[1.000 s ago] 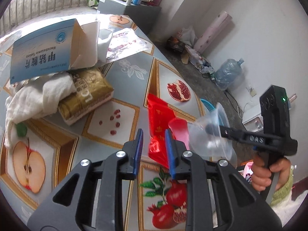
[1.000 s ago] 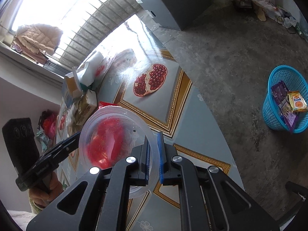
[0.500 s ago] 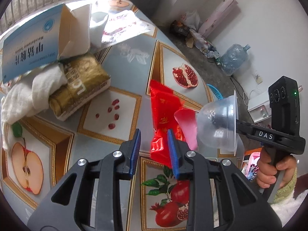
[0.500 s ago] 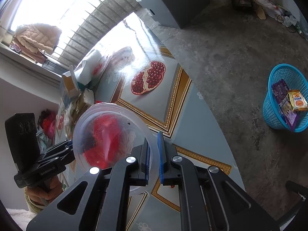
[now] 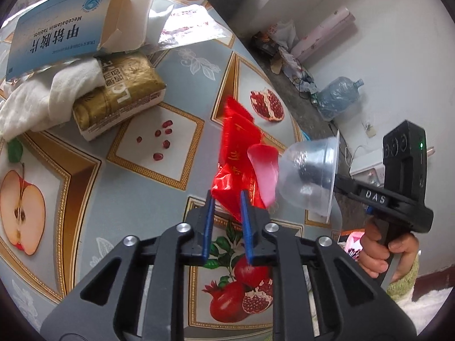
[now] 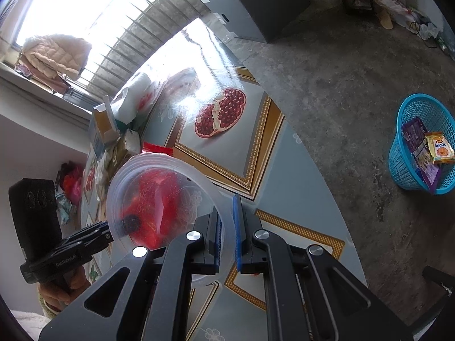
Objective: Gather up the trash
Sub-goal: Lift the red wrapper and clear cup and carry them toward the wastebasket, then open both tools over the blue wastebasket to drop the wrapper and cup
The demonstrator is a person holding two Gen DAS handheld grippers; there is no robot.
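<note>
Blue-padded jaws of the left gripper are closing on the lower corner of a red wrapper, which lifts off the table at the centre of the left wrist view. Just right of it, the right gripper, nearly shut, pinches the rim of a clear plastic cup held on its side; the cup's wall seems to sit between the pads, though the plastic makes that hard to read. Farther up and left lie a gold packet, a white cloth and an open blue-and-white box. At the right edge of the right wrist view, a blue basket stands on the floor holding wrappers.
</note>
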